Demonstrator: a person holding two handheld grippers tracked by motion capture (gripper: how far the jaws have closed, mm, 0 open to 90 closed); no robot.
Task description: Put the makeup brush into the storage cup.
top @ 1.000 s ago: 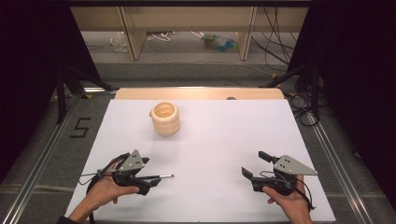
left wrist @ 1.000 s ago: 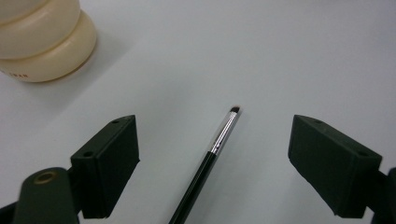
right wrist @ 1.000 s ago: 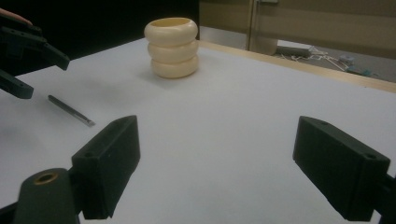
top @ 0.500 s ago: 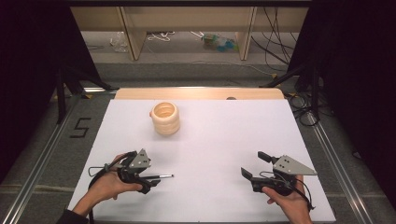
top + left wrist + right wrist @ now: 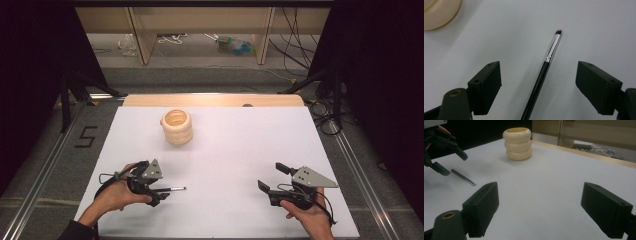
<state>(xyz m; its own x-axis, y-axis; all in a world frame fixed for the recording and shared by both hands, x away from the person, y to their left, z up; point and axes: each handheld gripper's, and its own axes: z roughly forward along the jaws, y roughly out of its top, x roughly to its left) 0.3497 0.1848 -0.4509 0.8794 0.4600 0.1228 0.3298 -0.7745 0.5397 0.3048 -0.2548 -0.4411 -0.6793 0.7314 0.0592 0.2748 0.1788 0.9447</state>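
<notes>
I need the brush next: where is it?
In the high view, the brush lies flat on the table's near-left part, between the open left gripper jaws, nearer than the holder.

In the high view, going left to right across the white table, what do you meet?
left gripper → thin makeup brush lying between its open jaws → cream ribbed holder, farther back → right gripper

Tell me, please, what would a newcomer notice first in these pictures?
First the cream ribbed cup, standing upright alone toward the far side of the white table. Next the thin black makeup brush, lying flat on the near left between the open jaws of the left gripper, which do not touch it. The right gripper rests open at near right.
</notes>
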